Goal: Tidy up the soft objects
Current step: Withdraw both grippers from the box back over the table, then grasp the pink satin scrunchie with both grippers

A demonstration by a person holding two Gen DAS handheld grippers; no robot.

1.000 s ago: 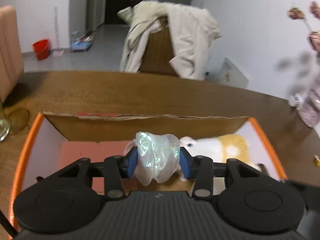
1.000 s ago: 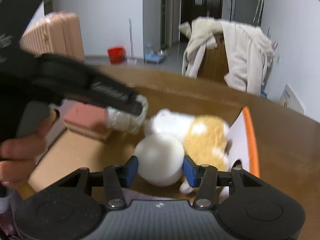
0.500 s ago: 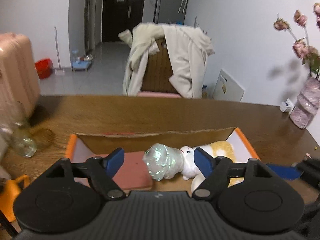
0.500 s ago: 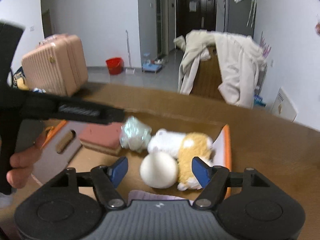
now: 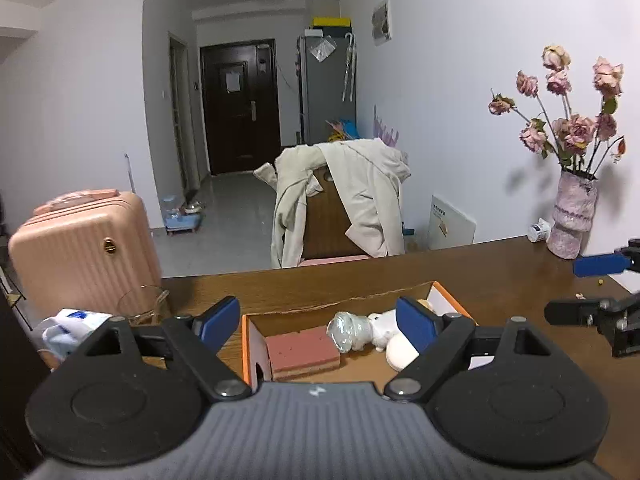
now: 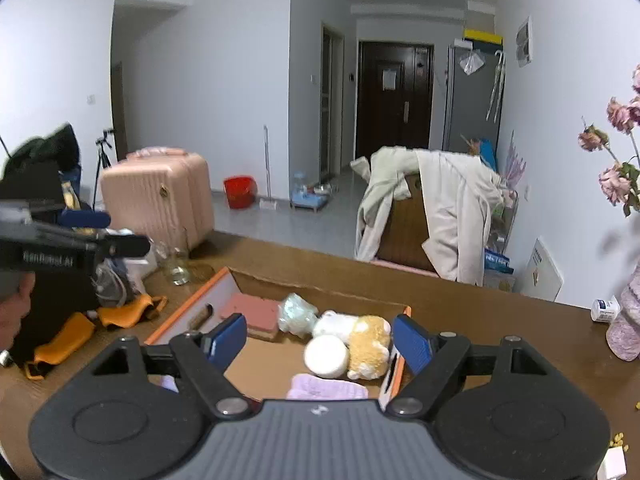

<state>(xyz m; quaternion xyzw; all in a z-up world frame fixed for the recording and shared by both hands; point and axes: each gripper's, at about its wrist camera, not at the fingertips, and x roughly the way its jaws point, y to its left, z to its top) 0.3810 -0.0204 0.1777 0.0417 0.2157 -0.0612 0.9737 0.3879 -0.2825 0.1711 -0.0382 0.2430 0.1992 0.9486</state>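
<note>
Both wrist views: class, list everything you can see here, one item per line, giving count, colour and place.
box: one, orange-edged cardboard, on table
sponge: one, pink, in box, left
crinkly bag: one, clear, beside sponge
plush toy: one, white and yellow, in box, right
ball: one, white, against plush
cloth: one, lilac, box's near edge
table: one, brown wood
vase: one, pink, with dried roses, table's right
suitcase: one, pink, floor
coat: one, cream, over chair
left claw: opening, empty
right claw: opening, empty

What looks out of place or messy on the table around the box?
Small yellow crumbs lie scattered on the table at the right. The box has a ragged, torn back edge. Its soft items look settled.
</note>
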